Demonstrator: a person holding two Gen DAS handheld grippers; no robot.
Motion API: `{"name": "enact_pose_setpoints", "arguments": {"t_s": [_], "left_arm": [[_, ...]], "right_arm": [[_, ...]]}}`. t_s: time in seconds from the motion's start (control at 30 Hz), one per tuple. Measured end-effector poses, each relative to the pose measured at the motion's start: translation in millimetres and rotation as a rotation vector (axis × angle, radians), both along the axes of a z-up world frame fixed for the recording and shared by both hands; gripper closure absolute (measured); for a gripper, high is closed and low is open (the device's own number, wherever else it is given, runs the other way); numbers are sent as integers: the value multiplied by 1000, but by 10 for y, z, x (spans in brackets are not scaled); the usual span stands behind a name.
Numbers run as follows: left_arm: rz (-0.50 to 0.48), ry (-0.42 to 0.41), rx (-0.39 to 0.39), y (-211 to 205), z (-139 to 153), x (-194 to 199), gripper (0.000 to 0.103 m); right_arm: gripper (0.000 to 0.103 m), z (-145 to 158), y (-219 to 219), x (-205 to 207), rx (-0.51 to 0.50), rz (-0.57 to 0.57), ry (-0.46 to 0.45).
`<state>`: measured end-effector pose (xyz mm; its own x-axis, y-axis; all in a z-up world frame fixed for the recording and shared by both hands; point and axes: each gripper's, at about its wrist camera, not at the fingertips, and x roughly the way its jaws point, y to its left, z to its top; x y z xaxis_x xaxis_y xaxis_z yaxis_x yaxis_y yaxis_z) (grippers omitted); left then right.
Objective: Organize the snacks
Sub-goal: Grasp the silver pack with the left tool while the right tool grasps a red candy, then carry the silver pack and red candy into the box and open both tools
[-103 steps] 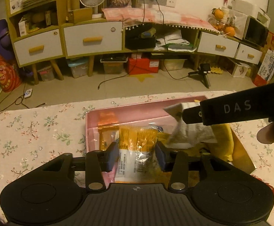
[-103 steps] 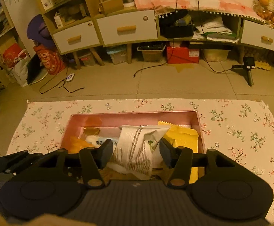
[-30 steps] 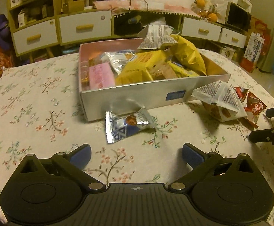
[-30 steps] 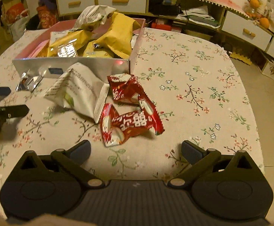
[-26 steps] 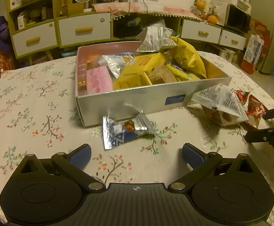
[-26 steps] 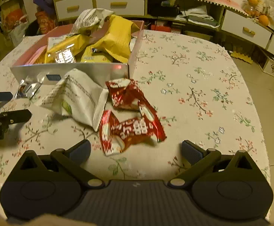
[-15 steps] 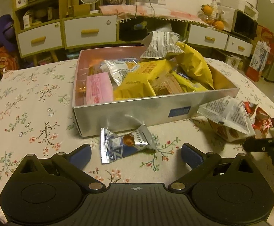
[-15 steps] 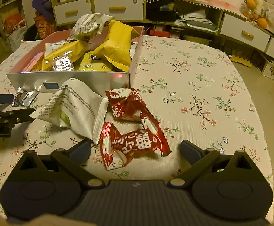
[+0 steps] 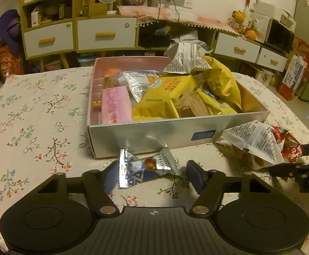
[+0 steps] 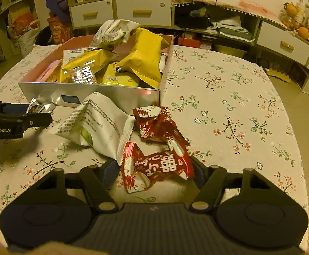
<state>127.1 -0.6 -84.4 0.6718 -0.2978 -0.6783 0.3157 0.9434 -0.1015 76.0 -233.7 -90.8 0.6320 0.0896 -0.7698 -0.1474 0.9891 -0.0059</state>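
Observation:
A silver box (image 9: 175,131) with a pink inside, heaped with yellow, pink and white snack packs, stands on the floral cloth. In front of it lies a silver-blue candy packet (image 9: 146,167), between the fingers of my left gripper (image 9: 152,175). Its jaws are closing, with a gap still showing at the right pad. My right gripper (image 10: 154,173) is closing too, around a red packet (image 10: 156,170) whose ends nearly reach the pads. A second red packet (image 10: 154,123) and a white pack (image 10: 99,121) lie just beyond, by the box (image 10: 112,94).
The floral tablecloth (image 9: 37,106) covers the table, whose right edge (image 10: 298,148) drops to the floor. Cabinets with white drawers (image 9: 105,34) line the far wall. The left gripper (image 10: 37,113) shows at the left of the right wrist view.
Both grippers left the box and came low in front of it. Over the last second each drew closer to its packet, and both pairs of jaws narrowed from wide open to about half.

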Motion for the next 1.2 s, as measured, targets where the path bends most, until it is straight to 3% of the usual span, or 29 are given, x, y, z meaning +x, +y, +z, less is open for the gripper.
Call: {"name": "enact_pose_setpoints", "arguments": {"t_s": [0.23,0.3,0.57,1.2], "left_arm": [[-1,22,-9,22,35,5,57],[-3,27,-8,19,40,1,58],[-23,48,-17,7,61,-26,64],[-83,70,-19,-56,171,-146,66]], "right_arm": [[49,25,33,-1,-13,17,1],[58,34,41,0,-10,26,5],[61,62,43,-3,-10,28,20],[63,238,152,-134,8,93,34]]}}
